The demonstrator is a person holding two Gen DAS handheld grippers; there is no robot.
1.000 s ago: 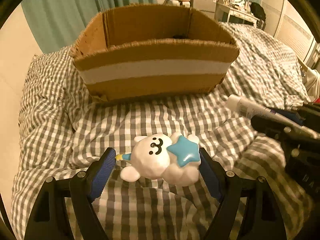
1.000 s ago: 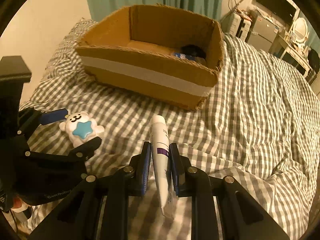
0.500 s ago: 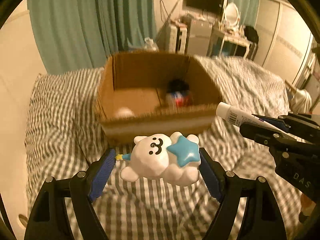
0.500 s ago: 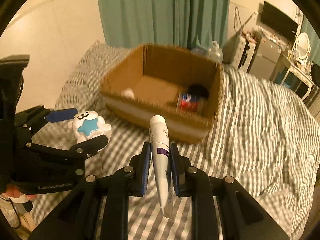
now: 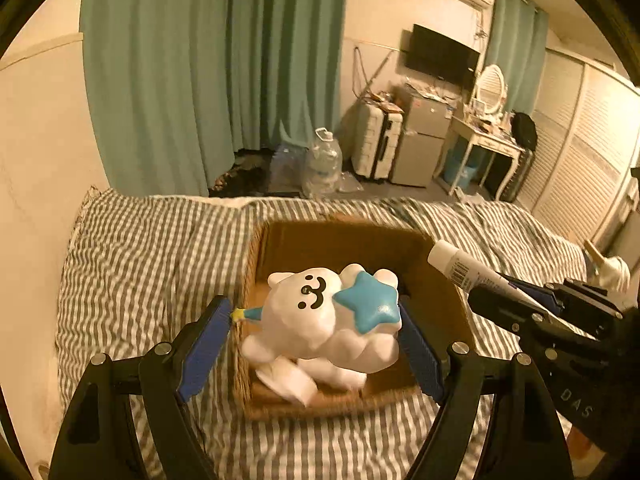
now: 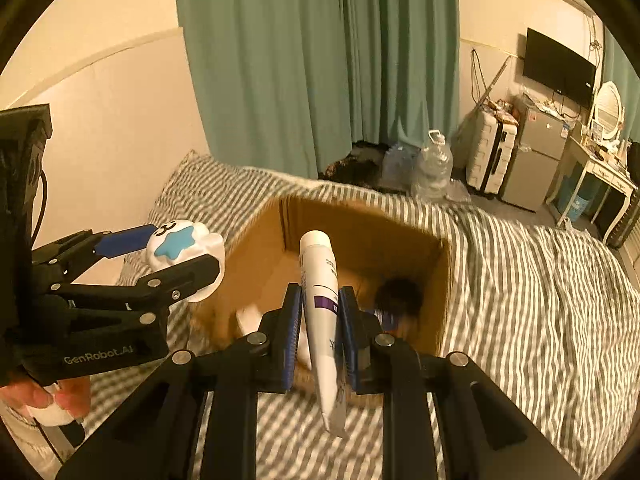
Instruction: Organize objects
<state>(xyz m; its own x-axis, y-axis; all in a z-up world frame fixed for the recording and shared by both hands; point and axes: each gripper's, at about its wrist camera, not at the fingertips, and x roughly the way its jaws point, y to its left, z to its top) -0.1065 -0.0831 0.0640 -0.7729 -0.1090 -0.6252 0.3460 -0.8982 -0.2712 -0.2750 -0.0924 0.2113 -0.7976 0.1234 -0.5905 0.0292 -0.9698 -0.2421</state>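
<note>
My left gripper (image 5: pixel 316 316) is shut on a white bear toy (image 5: pixel 320 320) with a blue star, held above the open cardboard box (image 5: pixel 348 240) on the bed. The toy also shows in the right wrist view (image 6: pixel 182 248). My right gripper (image 6: pixel 320 304) is shut on a white tube (image 6: pixel 322 308) with a purple band, held over the box (image 6: pixel 360 236). The tube also shows in the left wrist view (image 5: pixel 460 268). Inside the box lie a dark round object (image 6: pixel 400 292) and a white item (image 6: pixel 250 316).
The box rests on a grey-and-white checked bedspread (image 6: pixel 540 280). Teal curtains (image 5: pixel 216 72) hang behind. Beyond the bed stand a water jug (image 5: pixel 322 164), a suitcase (image 5: pixel 376 148), a small fridge (image 5: pixel 420 140) and a dressing table (image 5: pixel 488 140).
Both grippers have risen and moved forward with their objects, from low over the bedspread in front of the box to above the box opening.
</note>
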